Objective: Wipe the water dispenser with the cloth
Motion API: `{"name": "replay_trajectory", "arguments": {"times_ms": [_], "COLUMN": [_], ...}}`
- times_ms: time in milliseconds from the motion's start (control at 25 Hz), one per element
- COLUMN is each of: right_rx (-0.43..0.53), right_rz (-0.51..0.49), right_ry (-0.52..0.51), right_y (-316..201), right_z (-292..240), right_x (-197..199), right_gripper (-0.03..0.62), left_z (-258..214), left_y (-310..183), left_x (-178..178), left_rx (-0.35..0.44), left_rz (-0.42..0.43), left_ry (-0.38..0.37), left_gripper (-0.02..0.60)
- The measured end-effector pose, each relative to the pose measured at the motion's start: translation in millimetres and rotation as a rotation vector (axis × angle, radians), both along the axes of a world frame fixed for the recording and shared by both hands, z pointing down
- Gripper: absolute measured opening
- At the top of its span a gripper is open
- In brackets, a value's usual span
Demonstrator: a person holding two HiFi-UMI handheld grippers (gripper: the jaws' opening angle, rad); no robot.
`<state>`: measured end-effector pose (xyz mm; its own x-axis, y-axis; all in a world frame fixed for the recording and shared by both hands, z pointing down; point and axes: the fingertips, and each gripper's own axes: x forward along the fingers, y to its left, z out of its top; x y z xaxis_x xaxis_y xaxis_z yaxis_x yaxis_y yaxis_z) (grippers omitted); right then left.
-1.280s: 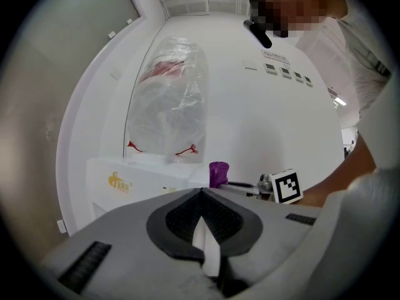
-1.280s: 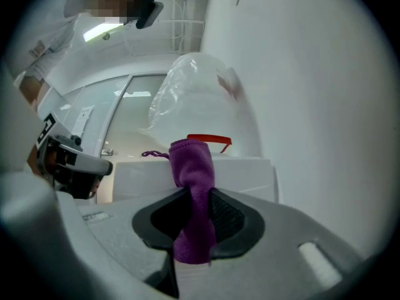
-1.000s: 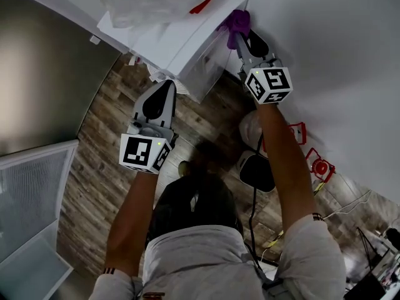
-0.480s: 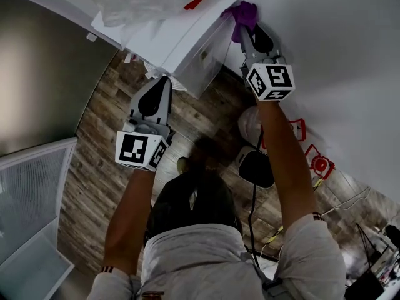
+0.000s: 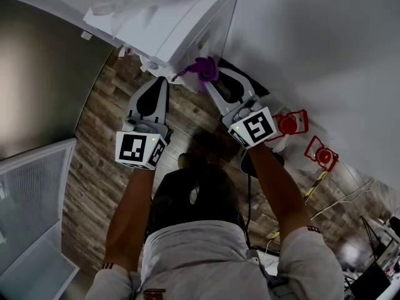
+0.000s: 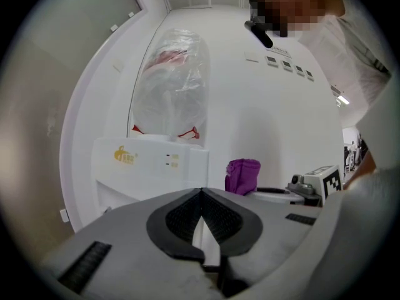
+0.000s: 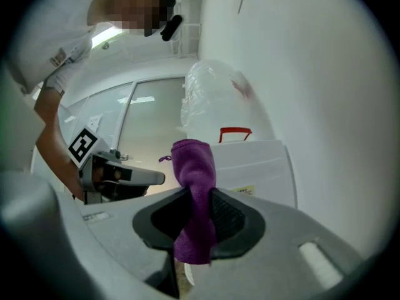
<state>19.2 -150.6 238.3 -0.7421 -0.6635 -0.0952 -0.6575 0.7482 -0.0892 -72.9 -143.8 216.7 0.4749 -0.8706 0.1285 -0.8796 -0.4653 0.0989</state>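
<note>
The purple cloth [image 7: 194, 167] is pinched between the jaws of the right gripper [image 7: 199, 196], close beside the white water dispenser [image 5: 170, 29]. The left gripper [image 6: 201, 194] has its jaws together, empty. Only its view shows the yellow logo [image 6: 125, 156].

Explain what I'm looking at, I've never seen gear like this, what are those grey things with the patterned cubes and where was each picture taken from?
No robot here: a person holds a two-jaw gripper in each hand, and the cubes are part of them. The head view comes from a camera on the person's head, looking steeply down to the wooden floor. The other two come from cameras riding on each gripper, looking along its jaws. The left gripper has its jaws together, empty. The right gripper is shut on a purple cloth. Ahead stands a white water dispenser with a plastic-wrapped bottle on top. The cloth is near it; whether it touches, I cannot tell.
</note>
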Motion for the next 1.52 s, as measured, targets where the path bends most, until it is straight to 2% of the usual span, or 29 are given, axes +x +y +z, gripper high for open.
{"name": "replay_trajectory", "arguments": {"times_ms": [240,680,920,1520], "right_rx": [-0.017,0.021,0.003,-0.071], "right_rz": [-0.030,-0.011,0.056,0.320], "right_ry": [0.003,0.005,-0.005,0.015], "right_y": [14,-11,-41,-155], "right_z": [30,50,63,102], "right_x": [-27,-47,-22,68], "right_gripper": [0.092,0.092,0.092,0.092], "left_z": [21,37,34,54], "left_y": [3,-4,-8,-14], "left_x": [0,6,8,1], "left_rx": [0.008,0.042,0.045,0.064], "left_rz": [0.022,0.061,0.056,0.037], "left_ry": [0.004,0.001,0.006,0.001], "left_gripper": [-0.002,-0.002,-0.002,-0.002]}}
